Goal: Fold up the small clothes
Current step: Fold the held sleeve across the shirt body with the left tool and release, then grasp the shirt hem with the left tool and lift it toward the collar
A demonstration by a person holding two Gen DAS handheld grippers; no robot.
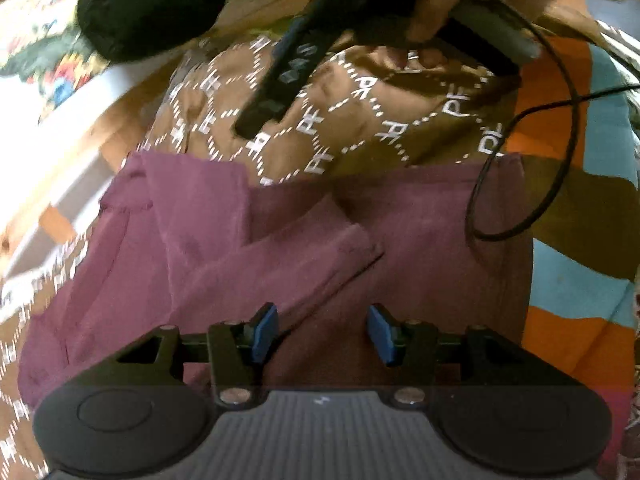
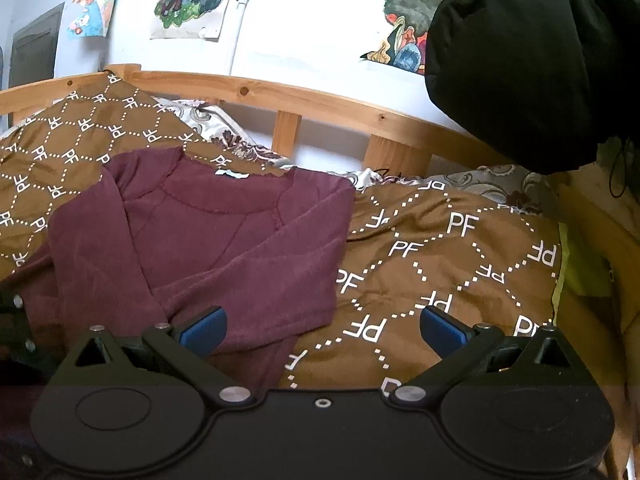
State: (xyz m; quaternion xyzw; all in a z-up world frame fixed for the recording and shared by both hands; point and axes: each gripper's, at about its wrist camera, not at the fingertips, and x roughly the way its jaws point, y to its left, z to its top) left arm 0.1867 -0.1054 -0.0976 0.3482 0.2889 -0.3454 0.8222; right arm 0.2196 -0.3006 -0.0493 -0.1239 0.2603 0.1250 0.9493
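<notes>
A: What is the left gripper (image 1: 322, 330) doing?
B: It is hovering over the maroon top (image 1: 280, 240), fingers apart, gripping nothing.
A: And the top?
B: It is lying on the brown quilt (image 2: 440, 264) on the bed, sleeves folded in.
A: The right gripper (image 2: 322, 328)?
B: It is hanging at the top's edge, fingers wide apart.

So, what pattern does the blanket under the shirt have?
The blanket is brown, with white dotted diamonds and "PF" letters; the right wrist view shows it best.

Open brown quilt (image 2: 440, 264) right of maroon top (image 2: 208, 240); black bundle (image 2: 532, 60) overhead.
</notes>
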